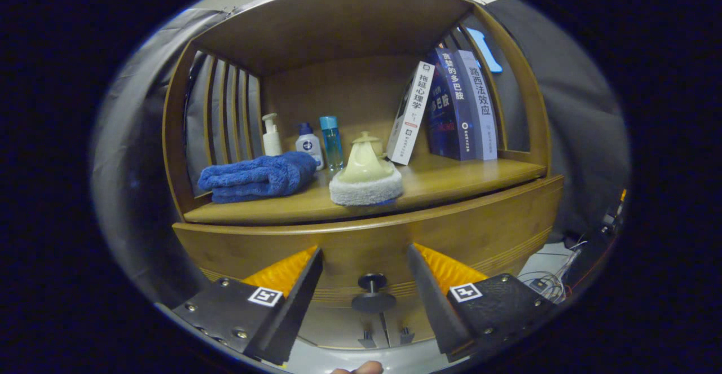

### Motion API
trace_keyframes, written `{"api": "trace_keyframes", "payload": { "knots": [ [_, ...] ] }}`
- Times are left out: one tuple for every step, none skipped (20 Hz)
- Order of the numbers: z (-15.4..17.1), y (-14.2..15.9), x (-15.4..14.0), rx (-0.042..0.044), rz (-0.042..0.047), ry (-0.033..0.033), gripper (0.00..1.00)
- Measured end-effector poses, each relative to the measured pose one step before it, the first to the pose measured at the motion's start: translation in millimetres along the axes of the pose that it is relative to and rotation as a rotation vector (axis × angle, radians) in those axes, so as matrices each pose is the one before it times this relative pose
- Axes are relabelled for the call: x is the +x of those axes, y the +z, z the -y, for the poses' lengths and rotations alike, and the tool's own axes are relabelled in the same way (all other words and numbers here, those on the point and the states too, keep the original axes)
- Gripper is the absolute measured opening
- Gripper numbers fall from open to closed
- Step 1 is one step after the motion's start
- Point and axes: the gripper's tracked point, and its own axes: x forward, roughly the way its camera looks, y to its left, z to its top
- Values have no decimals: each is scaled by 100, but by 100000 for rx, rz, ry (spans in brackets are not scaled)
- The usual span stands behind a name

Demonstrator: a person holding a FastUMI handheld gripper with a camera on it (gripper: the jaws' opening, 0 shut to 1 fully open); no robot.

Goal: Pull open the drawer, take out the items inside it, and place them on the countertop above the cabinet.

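In the gripper view the tongs (pixel 365 275) stand wide apart and hold nothing, their fingers flanking the drawer knob (pixel 372 294), which sits between them and just ahead, not yet touched. The knob is a small dark disc on a short stem, fixed to the wooden drawer front (pixel 485 233) below the counter (pixel 451 185); it looks rigid and smooth, so the sound hold is likely behind the disc, on the stem, where the fingers cannot slip off when pulling. The drawer appears fully closed, its contents hidden, and a wooden drawer may drag, so a straight pull seems wise. The counter above is already crowded: a folded blue towel (pixel 256 176) on the left, a pump bottle (pixel 271 135), a white bottle (pixel 309 145) and a slim blue bottle (pixel 331 141) behind it, a pale scrubber with a fluffy pad (pixel 365 179) in the middle near the front edge, and leaning books (pixel 451 106) on the right. The barest room lies at the front right, before the books. Below the drawer two small cabinet door handles (pixel 386 337) show.
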Motion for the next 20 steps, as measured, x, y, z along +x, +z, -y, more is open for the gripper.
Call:
{"api": "trace_keyframes", "payload": {
  "knots": [
    [-26,108,339,-71,-192,44,92],
    [54,38,280,-208,-301,-21,92],
    [21,81,301,-115,-305,9,92],
    [-22,-32,189,20,-354,22,92],
    [35,-98,39,-122,32,339,92],
    [-35,157,28,450,206,239,93],
    [34,-5,-41,98,310,157,93],
    [2,26,75,31,277,-25,93],
    [37,2,16,56,169,-3,93],
    [-3,-66,7,34,-12,52,93],
    [83,19,67,-194,142,-121,93],
    [19,-14,-37,165,-339,285,93],
    [18,77,-42,100,232,154,93],
    [17,-39,30,-276,-281,-36,93],
    [21,13,14,-4,142,-60,93],
    [11,-25,45,289,43,8,93],
    [-25,19,18,321,121,62,93],
    [-5,-34,13,-77,-83,-8,93],
    [17,43,-1,-406,-15,-65,93],
    [0,-74,-54,-323,43,-106,93]
  ]
}}
